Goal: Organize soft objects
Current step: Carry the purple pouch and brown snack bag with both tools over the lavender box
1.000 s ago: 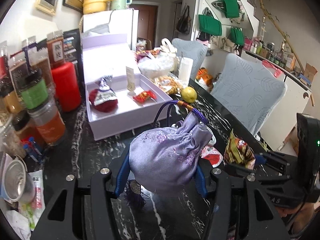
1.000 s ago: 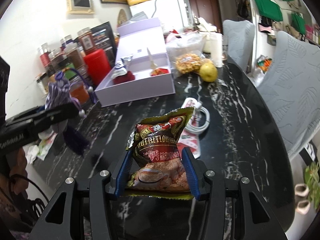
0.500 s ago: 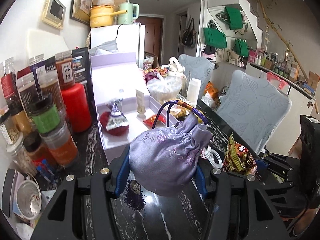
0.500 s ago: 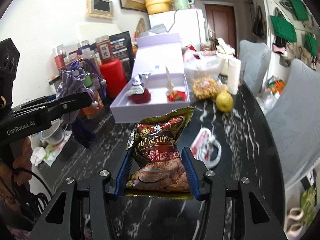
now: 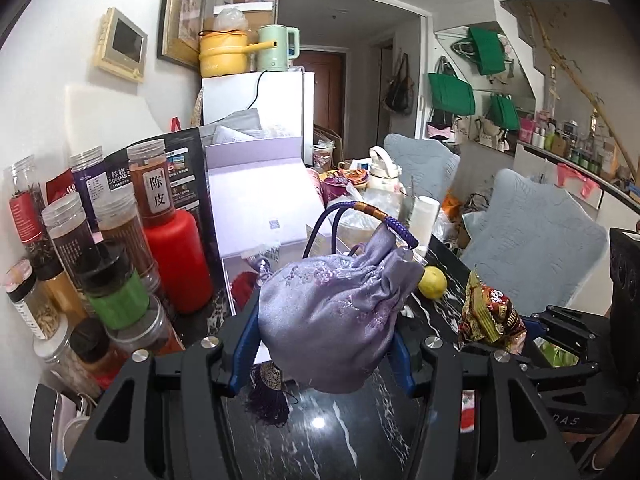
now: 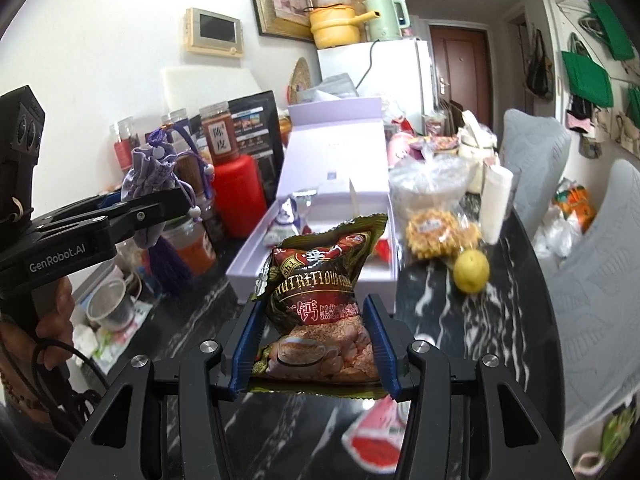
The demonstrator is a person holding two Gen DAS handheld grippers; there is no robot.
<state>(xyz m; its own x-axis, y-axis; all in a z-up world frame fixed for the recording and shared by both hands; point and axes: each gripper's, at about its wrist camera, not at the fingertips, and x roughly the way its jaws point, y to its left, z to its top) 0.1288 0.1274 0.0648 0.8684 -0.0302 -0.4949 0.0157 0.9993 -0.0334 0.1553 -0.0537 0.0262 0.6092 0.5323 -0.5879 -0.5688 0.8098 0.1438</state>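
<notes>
My left gripper (image 5: 324, 340) is shut on a lilac silk drawstring pouch (image 5: 336, 316) with a blue cord handle and a dark tassel (image 5: 268, 396), held above the black marble table (image 5: 320, 440). My right gripper (image 6: 316, 344) is shut on a brown snack packet (image 6: 320, 304), also lifted off the table. The open lilac gift box (image 6: 320, 232) lies ahead of both, holding a small red pouch (image 6: 286, 224) and a red wrapper. In the right wrist view the left gripper (image 6: 156, 204) with the lilac pouch (image 6: 152, 176) hangs at the left; the snack packet (image 5: 490, 312) shows at the right in the left wrist view.
Jars and a red bottle (image 5: 178, 256) line the wall on the left. A lemon (image 6: 472, 270), a bag of yellow snacks (image 6: 436, 236), a white cup (image 6: 496, 204) and plastic bags crowd the table behind the box. Grey chairs (image 5: 532, 240) stand at the right edge.
Both grippers have risen and moved forward toward the lilac box, each keeping its hold; the box and jars now look closer and lower in the views.
</notes>
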